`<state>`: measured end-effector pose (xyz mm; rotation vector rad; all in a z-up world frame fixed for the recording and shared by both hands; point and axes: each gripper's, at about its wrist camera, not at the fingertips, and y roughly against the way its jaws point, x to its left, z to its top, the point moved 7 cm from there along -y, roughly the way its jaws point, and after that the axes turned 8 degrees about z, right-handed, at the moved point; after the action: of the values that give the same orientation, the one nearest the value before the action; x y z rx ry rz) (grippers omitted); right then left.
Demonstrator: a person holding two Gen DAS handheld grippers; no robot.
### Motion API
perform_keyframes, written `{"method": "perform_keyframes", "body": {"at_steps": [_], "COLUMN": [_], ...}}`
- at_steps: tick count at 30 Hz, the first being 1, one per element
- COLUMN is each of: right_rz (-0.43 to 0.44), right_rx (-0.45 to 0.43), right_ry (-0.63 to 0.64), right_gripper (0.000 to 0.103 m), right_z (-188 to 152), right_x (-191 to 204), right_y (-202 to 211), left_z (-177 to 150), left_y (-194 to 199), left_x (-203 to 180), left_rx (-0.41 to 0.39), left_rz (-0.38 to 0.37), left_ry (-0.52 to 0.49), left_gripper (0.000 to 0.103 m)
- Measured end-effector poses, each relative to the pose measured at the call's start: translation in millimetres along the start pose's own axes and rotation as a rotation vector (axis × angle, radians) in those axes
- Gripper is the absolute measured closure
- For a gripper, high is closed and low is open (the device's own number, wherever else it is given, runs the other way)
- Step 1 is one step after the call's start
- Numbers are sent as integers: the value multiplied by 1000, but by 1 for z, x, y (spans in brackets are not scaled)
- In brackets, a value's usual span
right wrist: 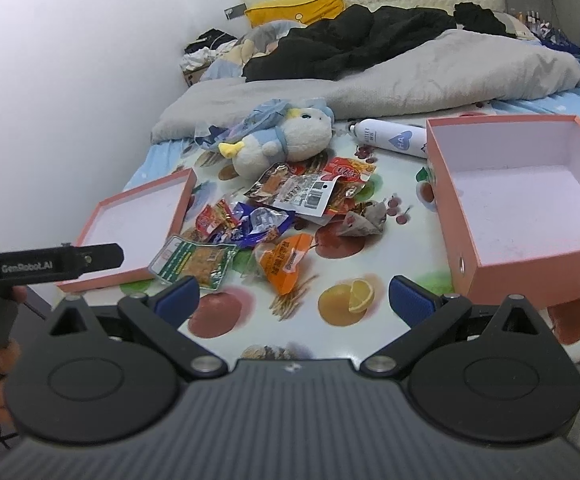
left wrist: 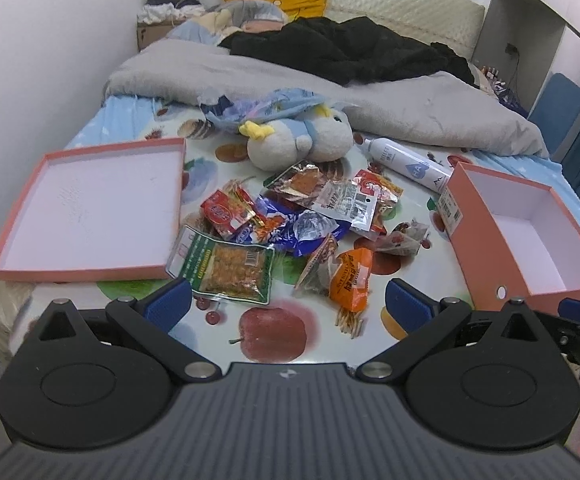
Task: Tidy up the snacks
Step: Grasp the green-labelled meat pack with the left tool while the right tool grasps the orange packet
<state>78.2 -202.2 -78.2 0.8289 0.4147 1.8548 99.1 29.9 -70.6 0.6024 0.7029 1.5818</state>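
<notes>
Both tools are sitting wide open with nothing in them. The left tool (left wrist: 286,300) is hovering low over the fruit-print sheet (left wrist: 274,332), its blue fingertips (left wrist: 168,304) straddling the near edge of the snack pile (left wrist: 301,220). The green packet (left wrist: 226,266) is lying just ahead of its left finger, and the orange packet (left wrist: 351,278) is sitting a bit further in. The right tool (right wrist: 294,300) is hanging over the same sheet, fingers spread just as wide, with the orange packet (right wrist: 286,262) right in front. The snacks are all lying loose on the bed, between the shallow pink lid (left wrist: 90,200) on the left and the deeper pink box (right wrist: 529,196) on the right. Behind the pile, a plush penguin (left wrist: 301,138) and a white bottle (left wrist: 405,164) are lying near the grey blanket (left wrist: 329,84).
</notes>
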Motion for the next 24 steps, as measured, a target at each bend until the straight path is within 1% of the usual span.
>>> {"method": "perform_keyframes", "body": {"at_steps": [2,6,11,12,15,17,20,22,24], "right_rz": [-8,3,-28,-28,-44,-45,-54,-85,-93], "right_rx": [8,29,51,51,61,68,100,138,167], "right_ry": [6,-12,-6,-4,-9,-14,-32,-28,-44], "right_gripper": [0,0,0,0,0,0,0,0,0], "right_z": [1,-1,0,1,4,5,3,0,-3], "right_x": [-1,-5,-11,-12,-16,-20,-27,-32,-37], "right_y": [-10,-32,-60,-65,-81,-93,-116,-133,-150], "left_z": [2,3,4,5,6,6,4,1,-3], "left_y": [-11,-34,-67,-74,-93,-107,-129,-145,-162], "left_x": [1,5,10,11,16,17,19,18,19], "left_rx": [9,26,31,32,34,54,69,89,110], "left_rz": [1,7,13,6,-51,-55,-37,-50,-46], "left_ry": [-3,-22,-40,-35,17,17,-10,-25,-40], "left_gripper": [0,0,0,0,0,0,0,0,0]}}
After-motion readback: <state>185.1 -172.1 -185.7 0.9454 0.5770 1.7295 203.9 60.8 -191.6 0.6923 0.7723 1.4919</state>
